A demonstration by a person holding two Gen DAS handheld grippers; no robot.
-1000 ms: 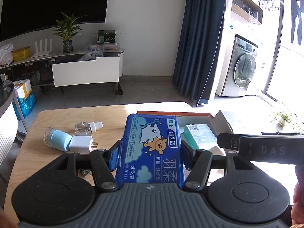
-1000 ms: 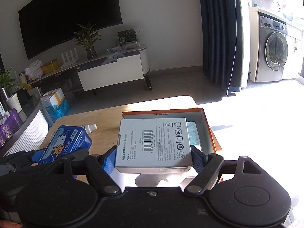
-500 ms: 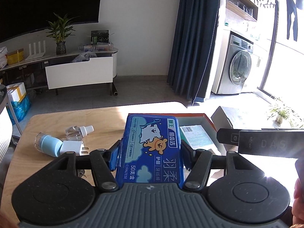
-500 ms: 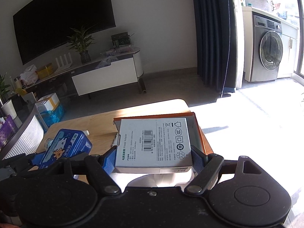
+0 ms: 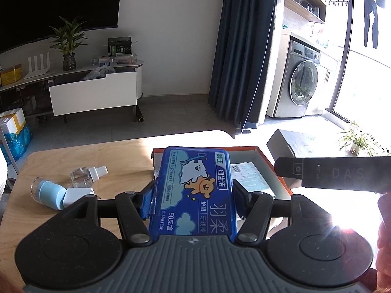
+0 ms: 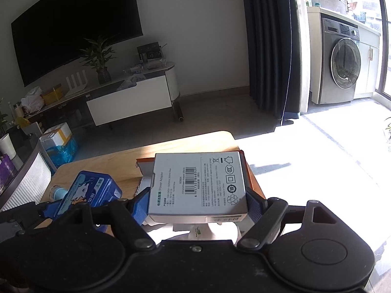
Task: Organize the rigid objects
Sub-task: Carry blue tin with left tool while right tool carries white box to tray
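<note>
Left wrist view alone shows pale-blue inhaler (image 5: 50,194) and clear dropper bottle (image 5: 85,173) on wooden table (image 5: 117,156), left gripper (image 5: 193,190) clamping glossy blue floss box (image 5: 195,190) over orange tray (image 5: 265,157), right gripper (image 6: 198,200) clamping matte grey adapter carton (image 6: 198,183) above that tray.

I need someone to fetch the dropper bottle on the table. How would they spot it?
On the wooden table, look left of the orange tray. The dropper bottle lies on its side, just behind the light blue inhaler: it alone is clear, with a white cap.
</note>
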